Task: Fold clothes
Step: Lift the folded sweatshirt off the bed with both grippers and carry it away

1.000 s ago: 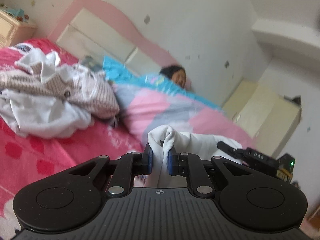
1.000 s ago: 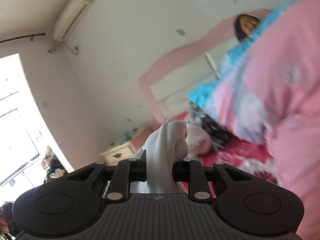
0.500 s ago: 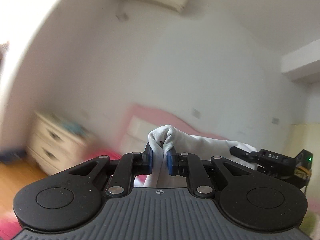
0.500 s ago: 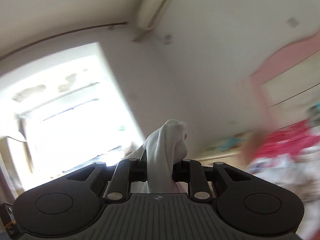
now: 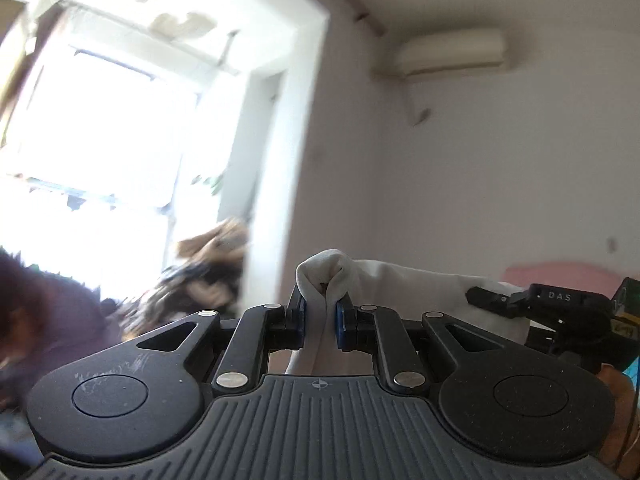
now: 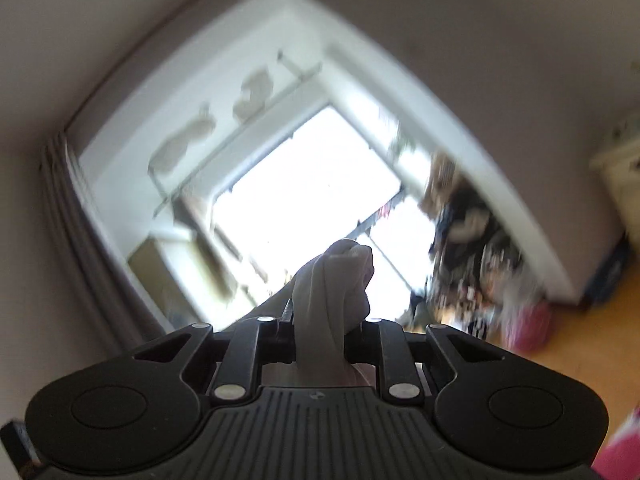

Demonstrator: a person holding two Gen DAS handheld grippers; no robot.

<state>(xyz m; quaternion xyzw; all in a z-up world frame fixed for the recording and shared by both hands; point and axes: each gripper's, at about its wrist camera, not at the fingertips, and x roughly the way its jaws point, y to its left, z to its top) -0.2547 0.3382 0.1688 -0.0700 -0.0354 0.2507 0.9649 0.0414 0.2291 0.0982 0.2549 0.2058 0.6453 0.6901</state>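
Both grippers pinch the white garment: left gripper point(image 5: 320, 320) and right gripper point(image 6: 320, 328) hold bunched cloth point(image 5: 400, 288) aloft. A thin pinch could slip, dropping one corner.

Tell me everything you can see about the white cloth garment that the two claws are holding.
The white cloth garment looks soft, plain and matte, like a knit fabric. A bunched fold of it is pinched in the left claw, between its blue pads, and the cloth stretches from there to the right toward the other black claw. In the right wrist view, another gathered, twisted bunch stands up from the right claw, which is shut on it. The garment's full shape and its lower part are hidden.
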